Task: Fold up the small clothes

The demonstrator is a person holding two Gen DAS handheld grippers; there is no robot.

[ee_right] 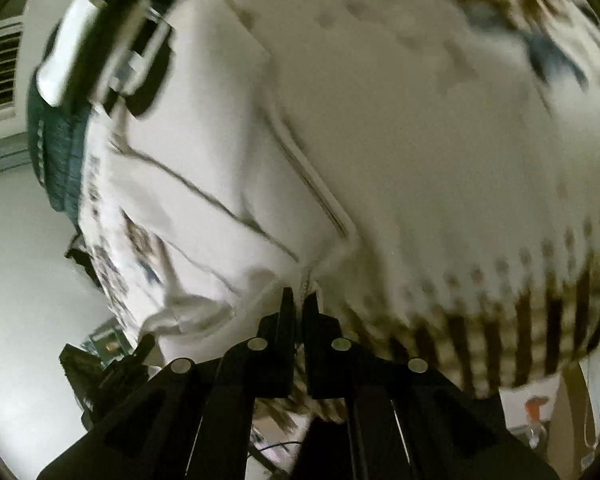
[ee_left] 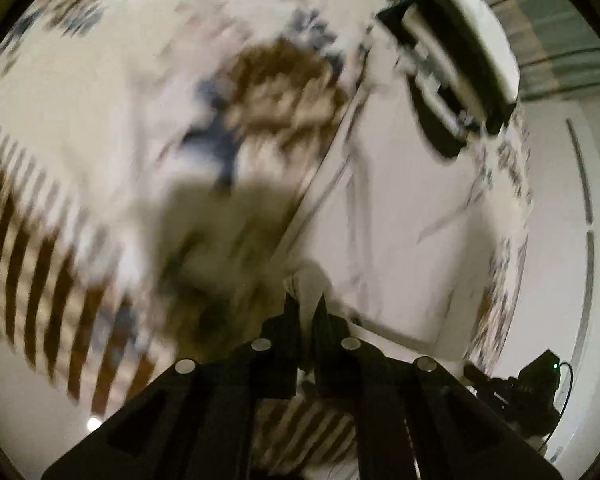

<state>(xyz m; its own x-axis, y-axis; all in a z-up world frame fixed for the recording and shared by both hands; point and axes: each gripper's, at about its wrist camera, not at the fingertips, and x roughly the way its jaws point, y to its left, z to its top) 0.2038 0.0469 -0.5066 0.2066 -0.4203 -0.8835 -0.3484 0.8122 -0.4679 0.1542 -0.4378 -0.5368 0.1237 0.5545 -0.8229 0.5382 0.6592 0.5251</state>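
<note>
Left wrist view shows the small white cotton garment with brown stripes and a brown-and-blue print (ee_left: 112, 128) lifted and spread, blurred. The left gripper (ee_left: 305, 308) and right gripper (ee_right: 298, 300) each pinch an edge, jaws nearly closed. Judged mid-fold; next, carry both edges over evenly and lay flat.

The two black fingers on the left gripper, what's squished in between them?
A bunched fold of the white shirt, in the left wrist view. The left gripper pinches it.
</note>
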